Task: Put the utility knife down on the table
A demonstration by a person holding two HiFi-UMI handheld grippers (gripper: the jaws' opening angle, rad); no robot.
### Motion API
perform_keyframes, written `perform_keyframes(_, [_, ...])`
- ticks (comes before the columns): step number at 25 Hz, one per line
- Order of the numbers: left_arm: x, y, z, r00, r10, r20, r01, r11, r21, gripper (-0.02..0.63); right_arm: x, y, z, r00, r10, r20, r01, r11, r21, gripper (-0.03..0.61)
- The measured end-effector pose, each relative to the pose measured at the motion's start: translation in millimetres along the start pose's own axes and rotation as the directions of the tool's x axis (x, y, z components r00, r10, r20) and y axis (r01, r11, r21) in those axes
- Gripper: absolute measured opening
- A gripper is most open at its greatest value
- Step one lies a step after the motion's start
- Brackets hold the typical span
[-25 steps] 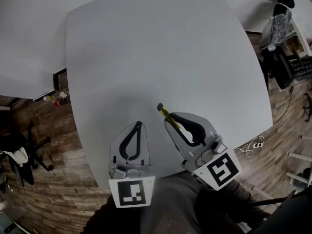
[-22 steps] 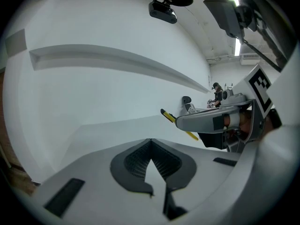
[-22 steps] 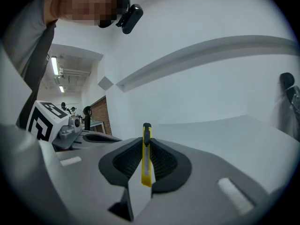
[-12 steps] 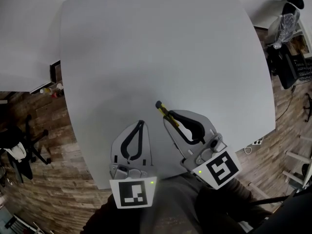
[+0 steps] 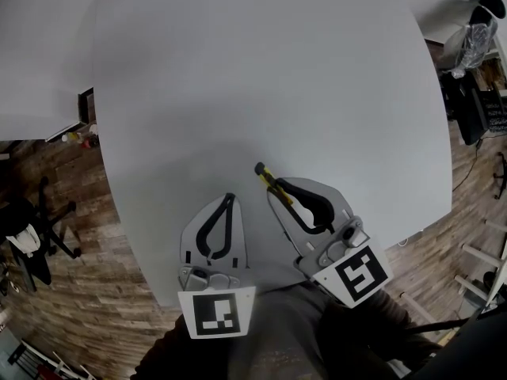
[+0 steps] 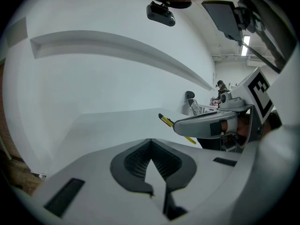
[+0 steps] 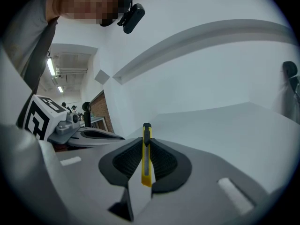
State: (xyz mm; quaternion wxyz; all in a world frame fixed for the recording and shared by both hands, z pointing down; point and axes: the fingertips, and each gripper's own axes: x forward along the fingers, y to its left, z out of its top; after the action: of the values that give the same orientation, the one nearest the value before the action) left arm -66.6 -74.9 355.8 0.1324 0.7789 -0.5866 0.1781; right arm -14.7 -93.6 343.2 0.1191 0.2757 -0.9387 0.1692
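R gripper clamps utility knife lower center; L gripper closed, empty. Next: lower to table, release.

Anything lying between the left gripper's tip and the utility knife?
Nothing. In the head view only bare grey table shows between the left gripper and the utility knife, which the right gripper clamps.

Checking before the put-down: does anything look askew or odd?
Nothing stands out. The right gripper holds the utility knife straight between its jaws over the table; the left gripper is shut, empty.
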Motion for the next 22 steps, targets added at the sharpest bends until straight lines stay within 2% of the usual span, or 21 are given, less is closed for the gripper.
perform_keyframes(22, [23.6, 13.0, -27.5, 0.998, -0.018, -0.054, 0.016, 0.999, -0.041, 0.0, 28.9, -16.8, -34.1, 0.997, -0.006, -0.075, 0.009, 0.999, 0.035, 0.051])
